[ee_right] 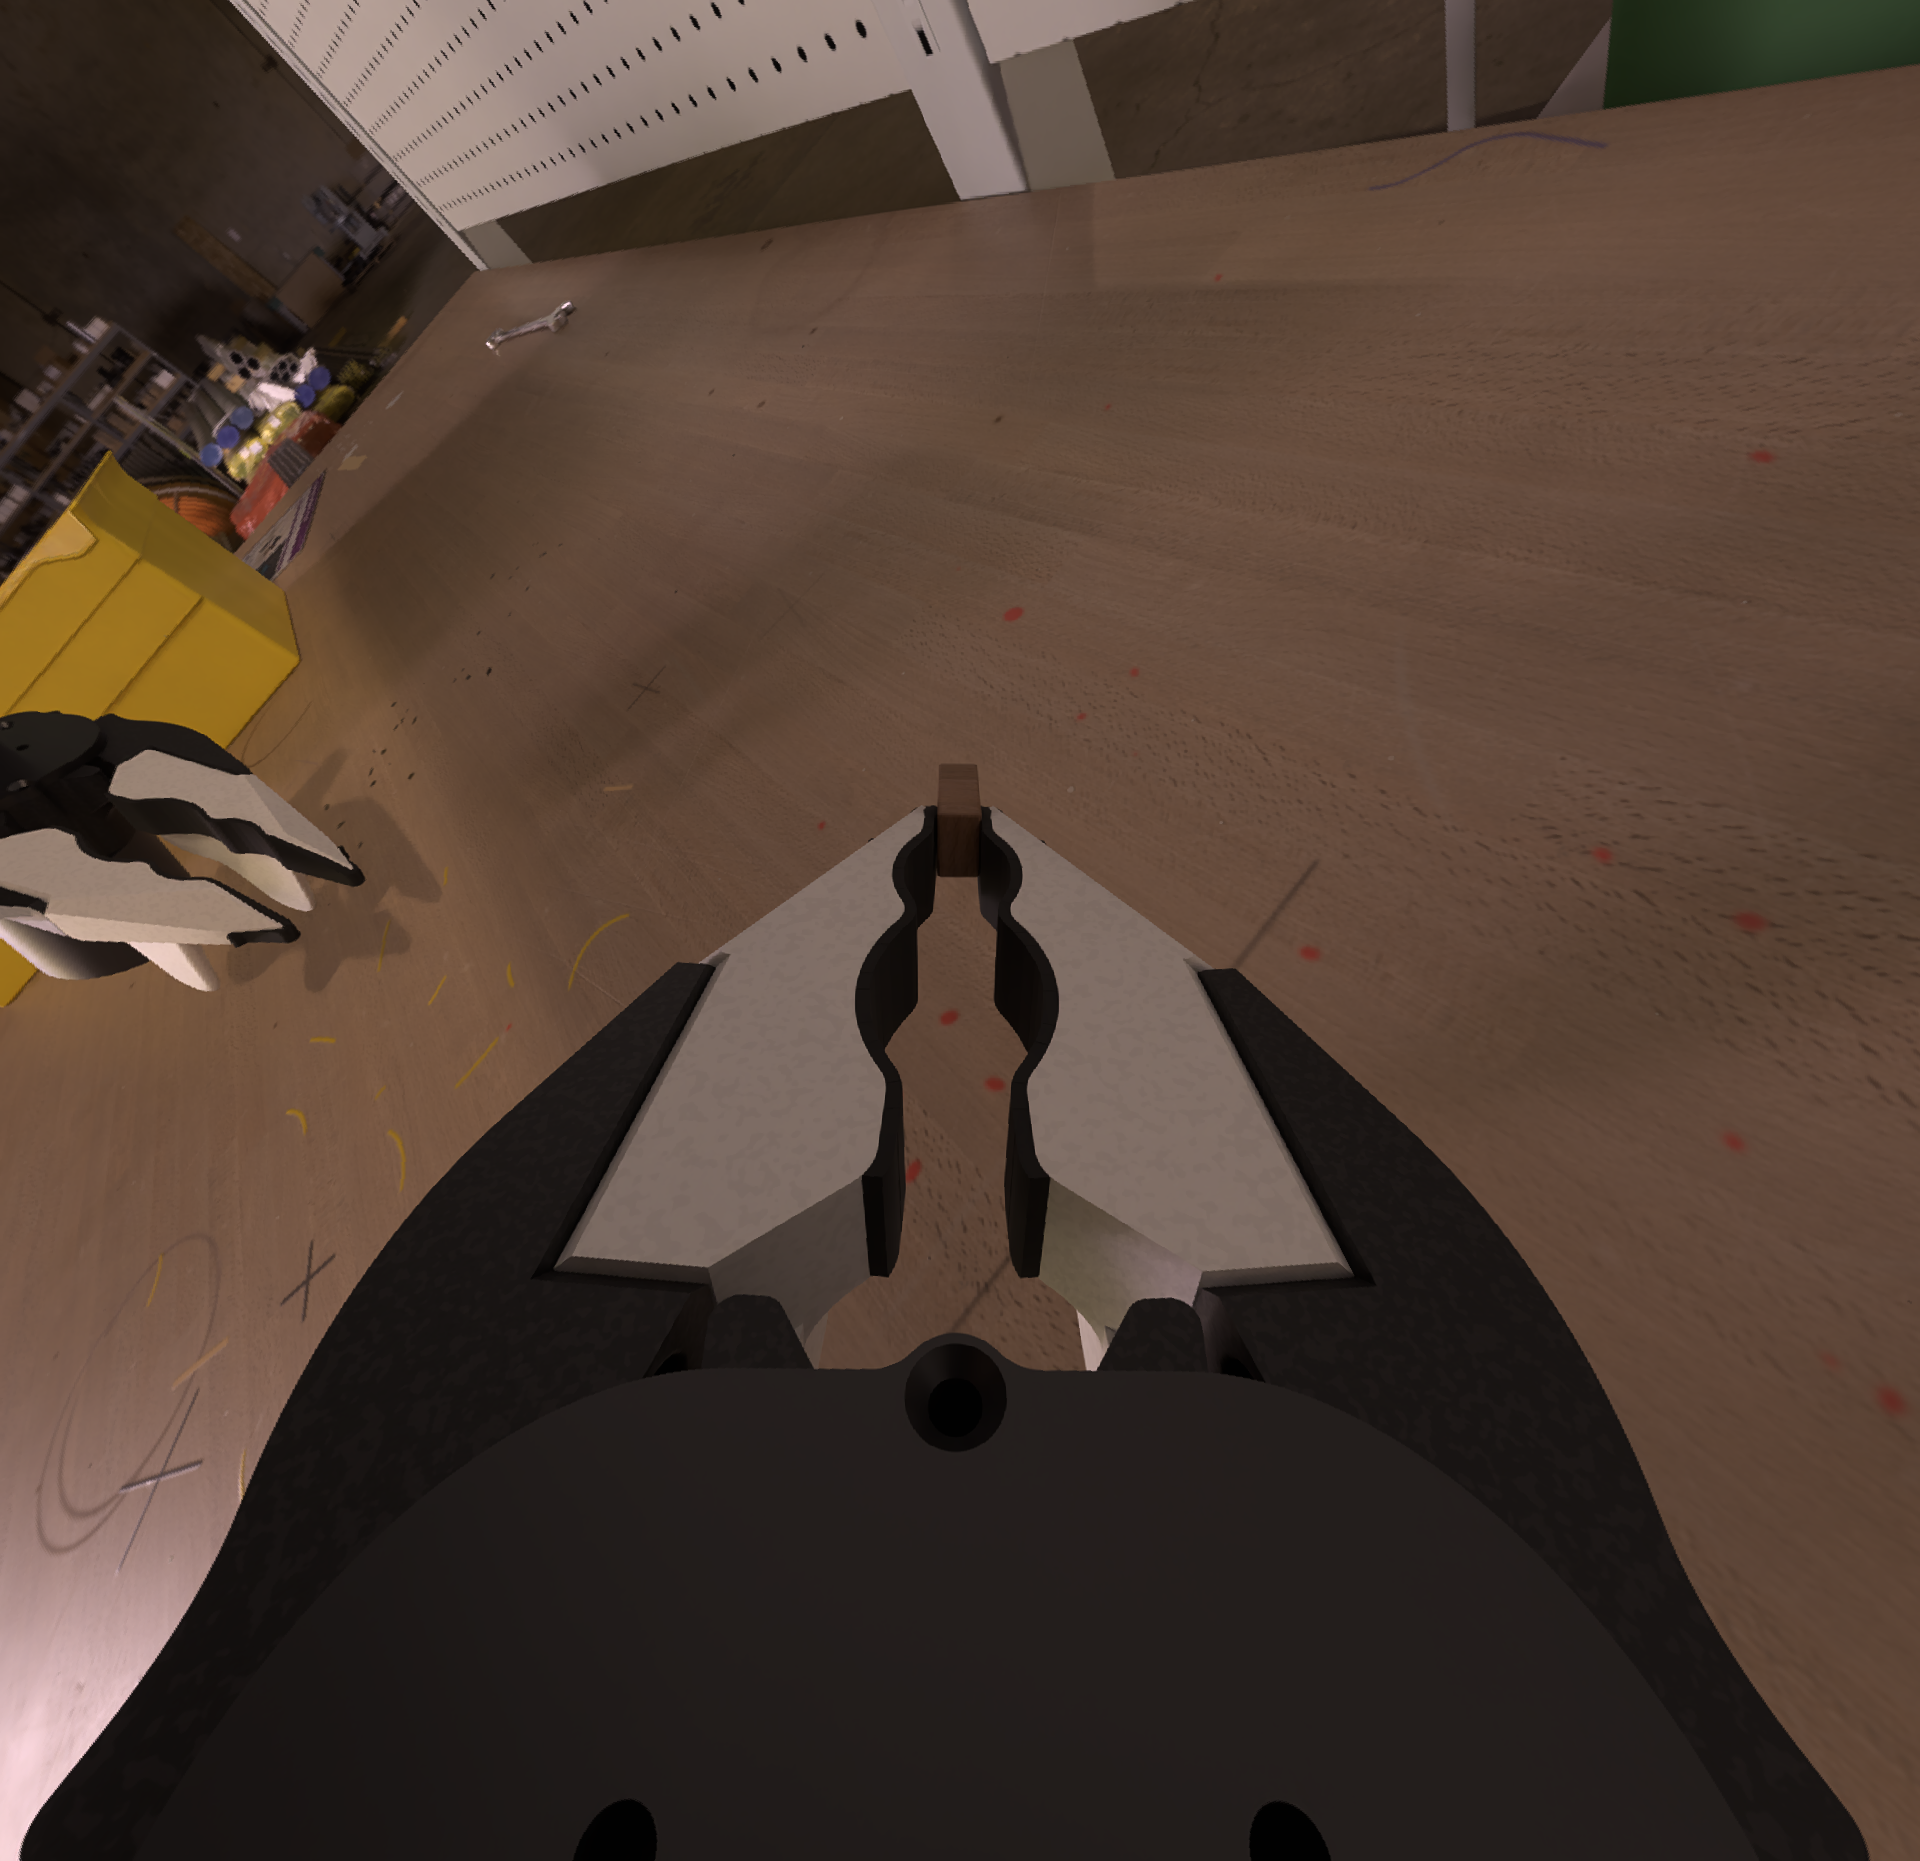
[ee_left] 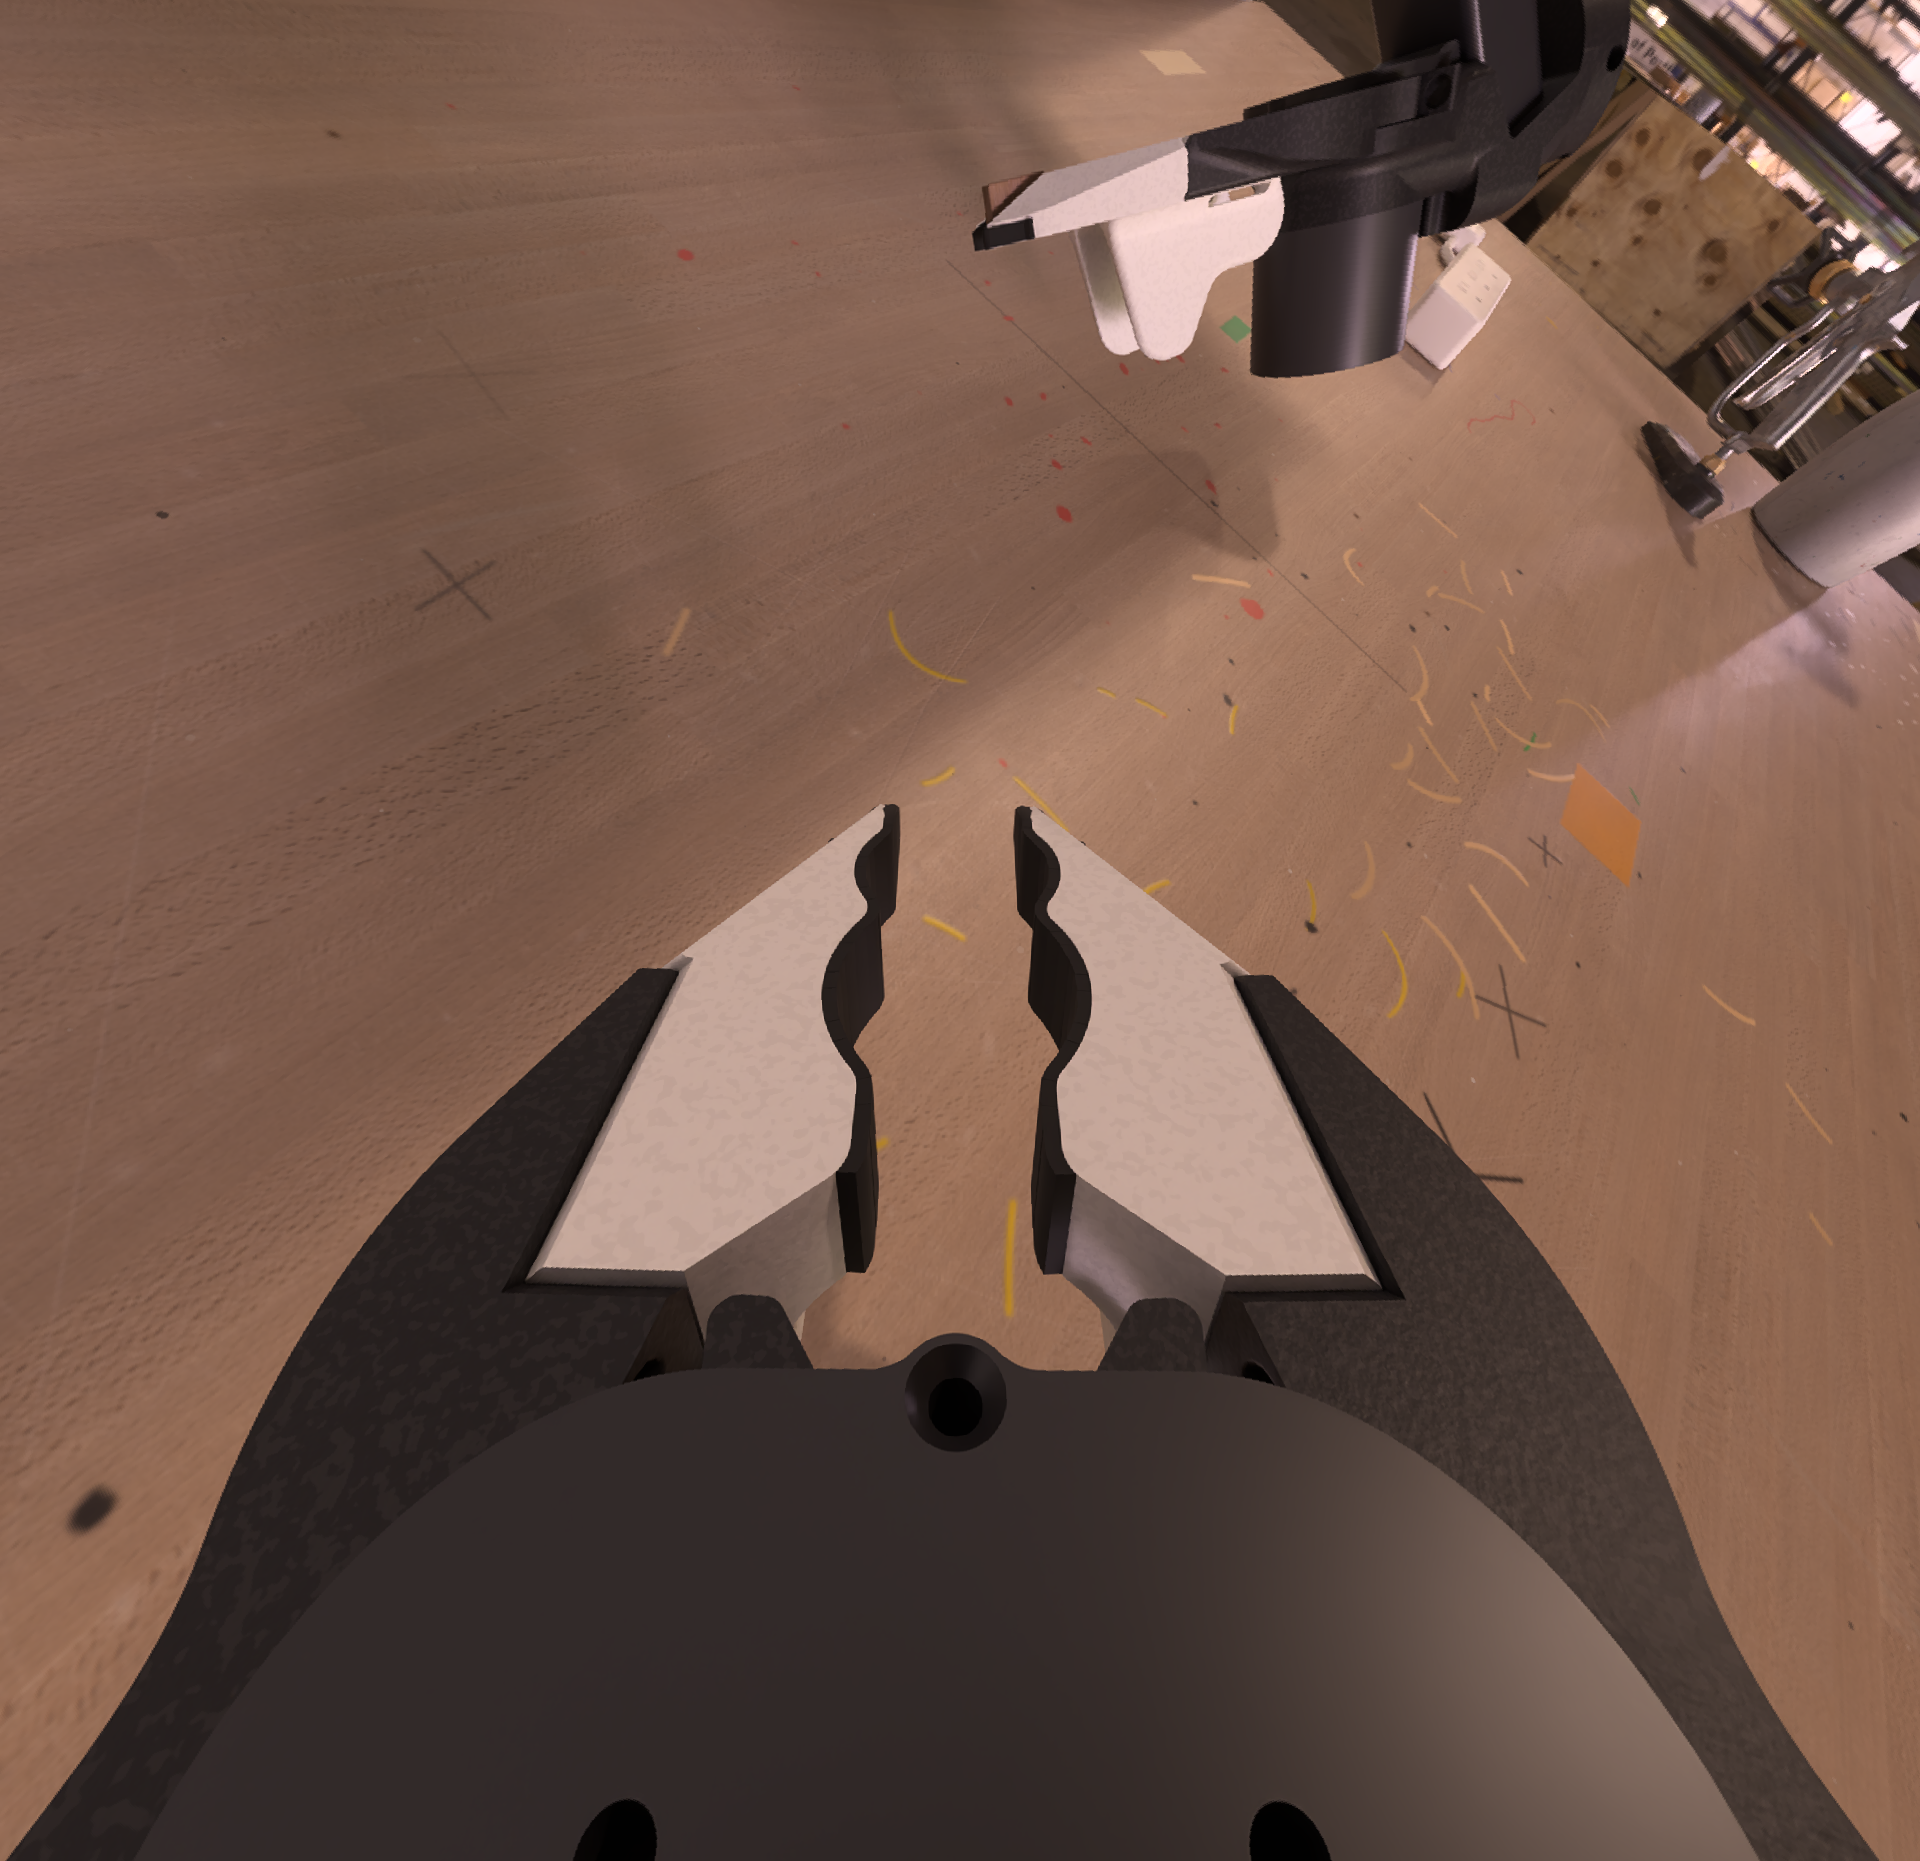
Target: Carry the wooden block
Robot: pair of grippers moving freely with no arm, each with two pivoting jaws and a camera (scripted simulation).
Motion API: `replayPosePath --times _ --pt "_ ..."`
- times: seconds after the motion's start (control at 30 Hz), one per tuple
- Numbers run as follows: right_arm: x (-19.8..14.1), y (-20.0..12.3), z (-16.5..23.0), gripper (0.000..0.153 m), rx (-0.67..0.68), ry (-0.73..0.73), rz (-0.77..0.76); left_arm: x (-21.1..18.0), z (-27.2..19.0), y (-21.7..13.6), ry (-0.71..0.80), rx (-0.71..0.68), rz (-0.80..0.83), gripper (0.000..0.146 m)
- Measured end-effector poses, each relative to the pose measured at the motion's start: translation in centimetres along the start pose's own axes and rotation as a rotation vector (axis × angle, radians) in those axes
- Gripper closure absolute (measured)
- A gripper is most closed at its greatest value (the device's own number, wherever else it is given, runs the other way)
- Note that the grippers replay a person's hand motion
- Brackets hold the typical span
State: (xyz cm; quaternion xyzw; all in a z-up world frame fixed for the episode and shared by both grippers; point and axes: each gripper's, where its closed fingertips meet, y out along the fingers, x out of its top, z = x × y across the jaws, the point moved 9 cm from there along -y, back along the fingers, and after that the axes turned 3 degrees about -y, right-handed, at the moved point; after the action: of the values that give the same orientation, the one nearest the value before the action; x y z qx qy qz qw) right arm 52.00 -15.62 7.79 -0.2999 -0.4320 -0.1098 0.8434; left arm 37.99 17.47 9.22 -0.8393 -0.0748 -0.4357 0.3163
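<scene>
The wooden block (ee_right: 957, 824) is small and brown. My right gripper (ee_right: 957, 822) is shut on it at the fingertips and holds it above the wooden table (ee_right: 1351, 564). In the left wrist view the right gripper (ee_left: 1003, 222) shows at the upper right, off the table, with a sliver of the block (ee_left: 1006, 190) at its tips. My left gripper (ee_left: 956, 824) is open and empty, low over the table (ee_left: 416, 461). It also shows at the left edge of the right wrist view (ee_right: 312, 902).
A yellow box (ee_right: 135, 616) stands at the table's left edge, behind the left gripper. A wrench (ee_right: 530, 328) lies far back. A white pegboard panel (ee_right: 623, 55) stands behind the table. A grey cylinder (ee_left: 1849, 502), a white box (ee_left: 1455, 305) and an orange patch (ee_left: 1600, 824) are to the right.
</scene>
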Motion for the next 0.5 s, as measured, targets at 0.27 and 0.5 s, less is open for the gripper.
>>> replayPosePath --times 0.27,0.5 --pt "0.0 -0.01 0.0 0.146 0.002 0.0 -0.002 -0.05 0.03 0.03 0.0 0.0 0.003 0.124" --pt "0.0 -0.01 -0.02 0.146 0.002 0.002 -0.002 -0.03 0.07 0.01 -0.002 0.0 0.002 0.124"
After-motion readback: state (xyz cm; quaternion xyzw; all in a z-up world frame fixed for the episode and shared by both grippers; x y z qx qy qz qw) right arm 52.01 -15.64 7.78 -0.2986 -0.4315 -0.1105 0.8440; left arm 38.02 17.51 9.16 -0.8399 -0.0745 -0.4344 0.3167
